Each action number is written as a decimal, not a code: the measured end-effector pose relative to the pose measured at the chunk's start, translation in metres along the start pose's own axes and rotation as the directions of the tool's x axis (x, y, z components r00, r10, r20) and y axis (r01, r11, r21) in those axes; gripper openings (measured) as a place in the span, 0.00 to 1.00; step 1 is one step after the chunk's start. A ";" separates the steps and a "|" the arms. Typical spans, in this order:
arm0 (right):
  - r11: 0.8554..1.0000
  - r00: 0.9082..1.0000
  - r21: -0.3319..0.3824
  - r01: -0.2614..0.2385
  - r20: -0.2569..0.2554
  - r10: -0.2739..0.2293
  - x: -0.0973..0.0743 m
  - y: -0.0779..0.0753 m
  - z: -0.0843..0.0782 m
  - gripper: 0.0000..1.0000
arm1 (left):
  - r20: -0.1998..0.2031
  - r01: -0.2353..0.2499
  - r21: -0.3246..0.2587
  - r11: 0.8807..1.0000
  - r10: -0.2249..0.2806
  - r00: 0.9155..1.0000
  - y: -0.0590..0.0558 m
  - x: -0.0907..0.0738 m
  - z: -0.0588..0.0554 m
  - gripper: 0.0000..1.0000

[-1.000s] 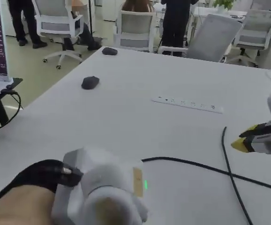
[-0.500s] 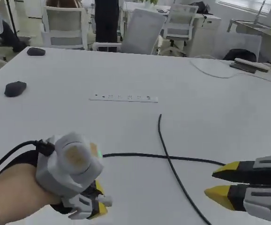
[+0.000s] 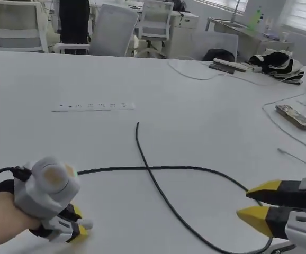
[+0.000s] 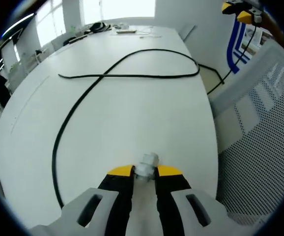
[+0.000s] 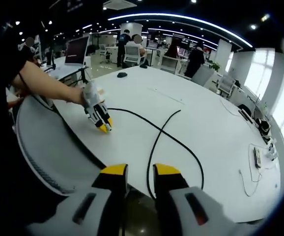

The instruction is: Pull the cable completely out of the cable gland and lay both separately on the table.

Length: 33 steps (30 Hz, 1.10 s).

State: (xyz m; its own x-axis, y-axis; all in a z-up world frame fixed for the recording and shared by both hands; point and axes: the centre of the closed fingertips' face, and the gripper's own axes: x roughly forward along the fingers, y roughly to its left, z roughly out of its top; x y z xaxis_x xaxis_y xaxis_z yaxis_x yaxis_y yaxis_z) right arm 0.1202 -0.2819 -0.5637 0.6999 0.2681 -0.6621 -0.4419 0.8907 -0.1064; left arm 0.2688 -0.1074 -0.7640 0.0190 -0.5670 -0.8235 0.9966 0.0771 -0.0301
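As the left gripper (image 4: 145,171) pinches a pale gland (image 4: 147,161), black cable (image 3: 147,168) lies looped.

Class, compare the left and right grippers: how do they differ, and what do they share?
The left gripper is shut on the cable gland; the right gripper is open and empty. The left gripper tips down to the table; the right gripper is held level. Both have yellow-tipped fingers.

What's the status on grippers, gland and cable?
Left gripper shut on cable gland. Right gripper open, empty. Cable looped on table, apart from the gland. No obstruction seen.
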 end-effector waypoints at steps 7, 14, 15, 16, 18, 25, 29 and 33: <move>1.000 1.000 -0.023 0.008 0.023 -0.007 -0.008 0.005 0.012 0.21 | -0.032 0.014 0.020 1.000 -0.014 0.999 -0.007 0.000 0.002 0.25; 0.999 1.000 -0.034 -0.010 0.027 0.011 -0.011 0.010 0.016 0.21 | -0.108 0.004 0.043 0.999 0.000 0.994 -0.011 -0.027 -0.004 0.30; 0.999 0.999 -0.032 -0.018 0.027 0.018 -0.010 0.011 0.016 0.21 | -0.103 0.011 0.040 0.999 -0.007 0.995 -0.014 -0.033 -0.003 0.30; 0.999 0.999 -0.027 -0.031 0.026 0.032 -0.009 0.014 0.015 0.21 | -0.103 0.026 0.023 0.999 -0.024 0.994 -0.019 -0.043 -0.003 0.31; 0.998 0.998 -0.028 -0.053 0.017 0.054 -0.004 0.018 0.012 0.21 | -0.117 0.039 0.019 0.999 -0.037 0.992 -0.025 -0.058 -0.007 0.33; 0.994 0.995 -0.037 -0.101 -0.027 0.100 0.016 0.030 -0.001 0.21 | -0.058 0.080 -0.081 0.994 -0.084 0.995 -0.056 -0.123 -0.007 0.36; 0.987 0.988 -0.059 -0.146 -0.061 0.143 0.026 0.038 -0.005 0.22 | 0.022 0.064 -0.157 0.986 -0.062 0.998 -0.073 -0.164 -0.004 0.41; 0.985 0.985 -0.054 -0.165 -0.065 0.161 0.031 0.043 -0.003 0.22 | 0.093 0.002 -0.174 0.985 0.014 0.996 -0.078 -0.197 -0.010 0.37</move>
State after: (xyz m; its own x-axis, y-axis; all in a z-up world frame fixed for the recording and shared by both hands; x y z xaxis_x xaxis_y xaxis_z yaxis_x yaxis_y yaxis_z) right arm 0.1214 -0.2369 -0.5914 0.5813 0.3839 -0.7174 -0.5808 0.8132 -0.0354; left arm 0.1864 0.0059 -0.6052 0.0407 -0.6395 -0.7677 0.9674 0.2174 -0.1298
